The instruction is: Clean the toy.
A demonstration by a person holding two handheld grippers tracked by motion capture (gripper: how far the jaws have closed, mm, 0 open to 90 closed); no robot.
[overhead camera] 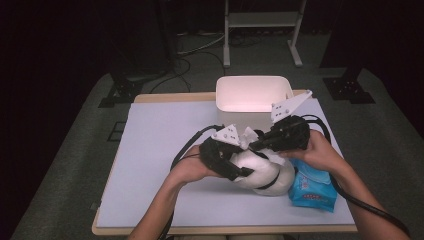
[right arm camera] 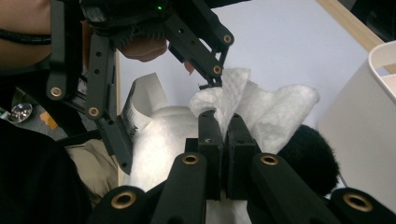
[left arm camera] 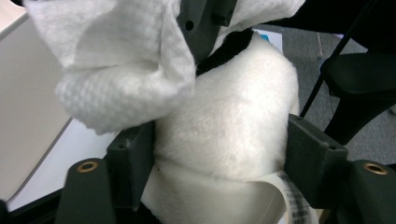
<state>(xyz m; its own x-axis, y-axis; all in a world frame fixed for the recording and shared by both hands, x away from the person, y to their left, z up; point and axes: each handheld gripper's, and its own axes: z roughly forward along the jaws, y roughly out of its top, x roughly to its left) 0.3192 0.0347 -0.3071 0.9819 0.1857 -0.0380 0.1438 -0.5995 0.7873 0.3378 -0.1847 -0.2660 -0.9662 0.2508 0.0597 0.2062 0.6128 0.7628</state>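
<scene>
White plush toy (left arm camera: 233, 121) fills the left hand-held gripper (left arm camera: 219, 158); right hand-held gripper (right arm camera: 223, 140) pinches a tissue (right arm camera: 261, 109).

High view: room dark, light falls from above onto the table (overhead camera: 150, 150); white bin (overhead camera: 254, 93) glares, overexposed. Soft overall, low detail. Left gripper view: wipe (left arm camera: 126, 70) close and slightly blurred, background soft. Right gripper view: sharp mid-frame, left edge in deep shadow.

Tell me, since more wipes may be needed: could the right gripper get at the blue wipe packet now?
Probably not yet: the right gripper is shut on a white wipe, though the blue wipe packet lies uncovered below that hand.
</scene>
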